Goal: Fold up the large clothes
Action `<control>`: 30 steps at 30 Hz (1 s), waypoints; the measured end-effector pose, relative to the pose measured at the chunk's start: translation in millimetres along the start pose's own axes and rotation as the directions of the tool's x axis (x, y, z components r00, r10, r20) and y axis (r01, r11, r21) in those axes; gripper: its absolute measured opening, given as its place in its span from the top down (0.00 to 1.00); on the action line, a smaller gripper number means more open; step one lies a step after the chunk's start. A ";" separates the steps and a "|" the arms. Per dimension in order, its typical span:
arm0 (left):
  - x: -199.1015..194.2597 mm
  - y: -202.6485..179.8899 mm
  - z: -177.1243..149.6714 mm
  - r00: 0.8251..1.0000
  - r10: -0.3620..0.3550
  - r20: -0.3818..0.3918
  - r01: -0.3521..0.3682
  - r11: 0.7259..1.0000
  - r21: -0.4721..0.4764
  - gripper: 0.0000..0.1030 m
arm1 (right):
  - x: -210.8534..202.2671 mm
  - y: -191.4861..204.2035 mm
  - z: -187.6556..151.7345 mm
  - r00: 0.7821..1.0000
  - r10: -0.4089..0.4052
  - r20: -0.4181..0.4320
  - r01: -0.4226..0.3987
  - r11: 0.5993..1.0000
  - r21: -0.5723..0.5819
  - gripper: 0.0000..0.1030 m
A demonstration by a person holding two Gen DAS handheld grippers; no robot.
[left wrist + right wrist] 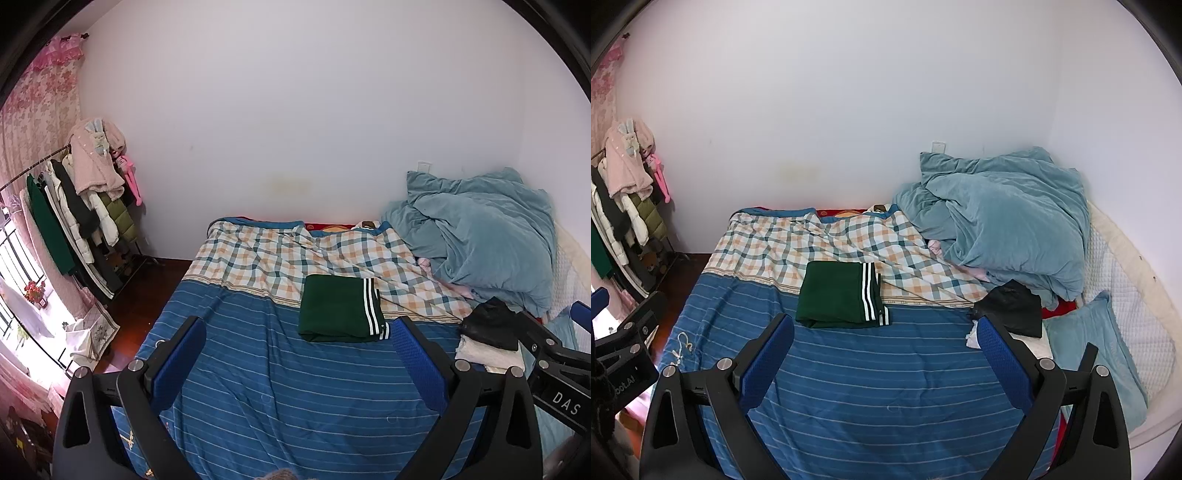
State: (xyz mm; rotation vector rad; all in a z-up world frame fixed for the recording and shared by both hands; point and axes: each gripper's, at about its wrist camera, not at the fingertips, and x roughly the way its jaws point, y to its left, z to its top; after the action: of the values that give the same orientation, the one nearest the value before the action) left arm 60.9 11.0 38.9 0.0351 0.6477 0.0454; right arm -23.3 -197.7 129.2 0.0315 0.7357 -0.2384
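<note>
A dark green garment with white stripes (341,308) lies folded into a flat rectangle on the bed, where the blue striped sheet meets the checked part. It shows in the right wrist view too, the folded green garment (844,300). My left gripper (299,326) hovers above the blue sheet, just short of the garment, open with nothing between its blue pads. My right gripper (884,325) is likewise open and empty, held above the sheet near the garment's front edge. Part of the right gripper (554,354) shows at the right of the left wrist view.
A crumpled teal blanket (1004,218) is heaped at the bed's far right. A black garment (1012,306) lies on a white folded cloth (487,356), beside a teal pillow (1097,343). A clothes rack (74,214) with coats stands at the left, over dark wooden floor (147,295).
</note>
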 end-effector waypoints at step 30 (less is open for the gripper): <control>-2.5 -5.3 4.7 1.000 0.010 0.006 -0.010 1.000 0.001 0.00 | -13.9 1.4 -8.7 1.000 -0.014 0.008 0.014 1.000 0.017 0.02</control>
State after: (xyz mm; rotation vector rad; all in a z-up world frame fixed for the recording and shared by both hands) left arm 61.9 5.5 44.0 0.0400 0.6419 0.0548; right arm -38.7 -192.6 132.0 0.0418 0.7263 -0.2578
